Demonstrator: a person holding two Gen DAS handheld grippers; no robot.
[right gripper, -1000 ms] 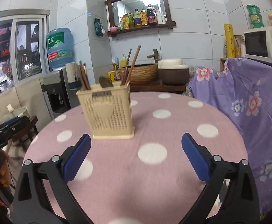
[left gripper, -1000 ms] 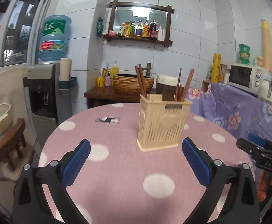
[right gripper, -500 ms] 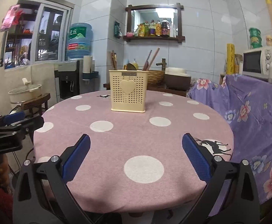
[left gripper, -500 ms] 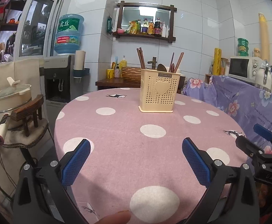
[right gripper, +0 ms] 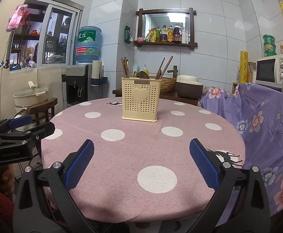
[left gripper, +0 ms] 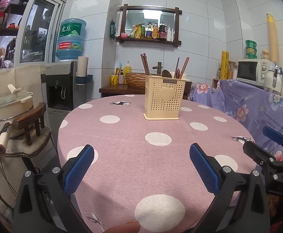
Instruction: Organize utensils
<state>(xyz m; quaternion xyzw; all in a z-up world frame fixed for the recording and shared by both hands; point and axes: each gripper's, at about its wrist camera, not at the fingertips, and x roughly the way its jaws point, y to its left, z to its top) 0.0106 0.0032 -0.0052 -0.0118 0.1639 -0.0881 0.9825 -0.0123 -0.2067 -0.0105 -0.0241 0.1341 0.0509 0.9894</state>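
Observation:
A cream perforated utensil holder (left gripper: 163,97) (right gripper: 140,99) with a heart on its front stands upright near the middle of the round pink polka-dot table (left gripper: 122,155) (right gripper: 133,149). Brown chopsticks (left gripper: 145,64) (right gripper: 125,67) and a dark spoon (left gripper: 166,73) (right gripper: 143,75) stick up out of it. My left gripper (left gripper: 141,154) is open and holds nothing, low over the table's near edge, far from the holder. My right gripper (right gripper: 141,153) is open too, with nothing in it, also at the near edge. Each gripper shows at the side of the other's view.
A purple floral cloth (left gripper: 258,104) (right gripper: 267,116) covers a counter on the right, with a microwave (left gripper: 252,70) on it. A water dispenser (left gripper: 63,85), a pot (left gripper: 13,104) and a small wooden stool (left gripper: 30,122) stand left. A fingertip (left gripper: 122,228) shows at the bottom edge.
Both grippers have drawn back from the holder toward the table's near edge and sit lower. The holder looks smaller and farther away. Both stay open.

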